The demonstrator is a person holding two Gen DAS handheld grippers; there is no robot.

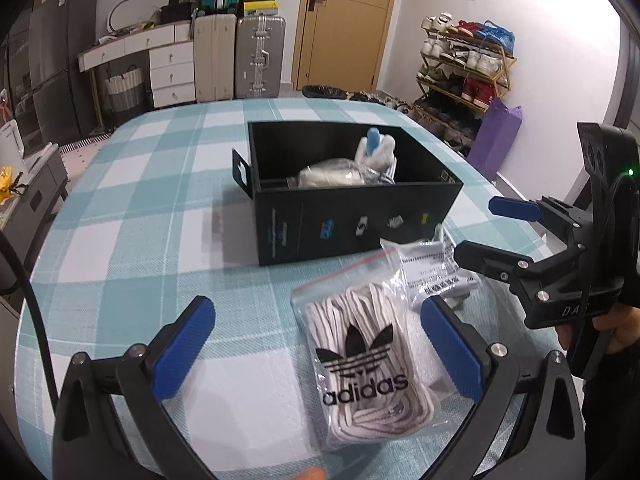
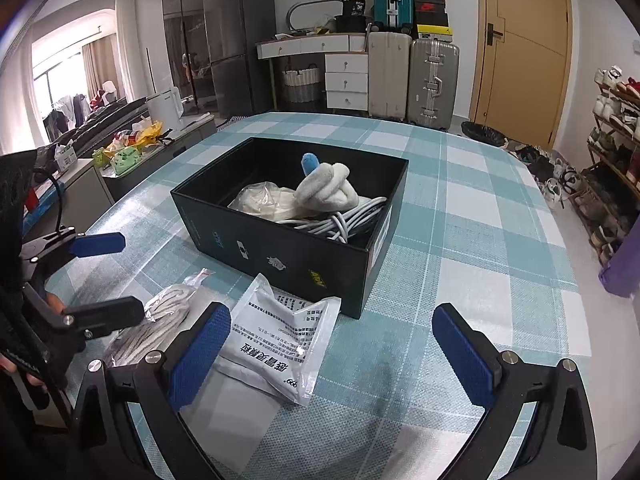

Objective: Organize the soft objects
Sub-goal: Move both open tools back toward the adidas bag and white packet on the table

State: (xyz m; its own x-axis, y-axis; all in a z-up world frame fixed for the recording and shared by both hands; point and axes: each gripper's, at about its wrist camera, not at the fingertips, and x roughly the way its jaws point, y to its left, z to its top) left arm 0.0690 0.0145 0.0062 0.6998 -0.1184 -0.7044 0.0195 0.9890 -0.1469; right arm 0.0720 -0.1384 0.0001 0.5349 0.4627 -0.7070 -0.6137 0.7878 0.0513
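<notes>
— Lying flat on the checked worktop [image 1: 132, 216], the laces bag [image 1: 370, 364] is a clear zip pouch with a red seal strip, stuffed with coiled white laces and printed with a black trefoil logo.

— Where is it relative to the left claw [image 1: 320, 354]?

— Between its blue pads, which stand wide apart; the bag sits nearer the right-hand pad, and neither pad seems to press it.

— And the other packet?

— The white packet [image 2: 280, 344] is a crinkled flat sachet with black print. It lies just in front of the box [image 2: 288, 252], one corner against the box wall, and beside the laces bag, seemingly overlapping it slightly.

— The right claw [image 2: 332, 354]?

— Spread open too. The packet lies near its left pad, partly between the pads; I cannot tell if the pad touches it.

— What's in the box?

— A black open carton holding a rolled white sock [image 2: 326, 190] with a blue tip, a clear bag of pale cloth [image 2: 264, 202], and a grey cable coil [image 2: 344, 218]. The sock rests on top of the other two.
</notes>
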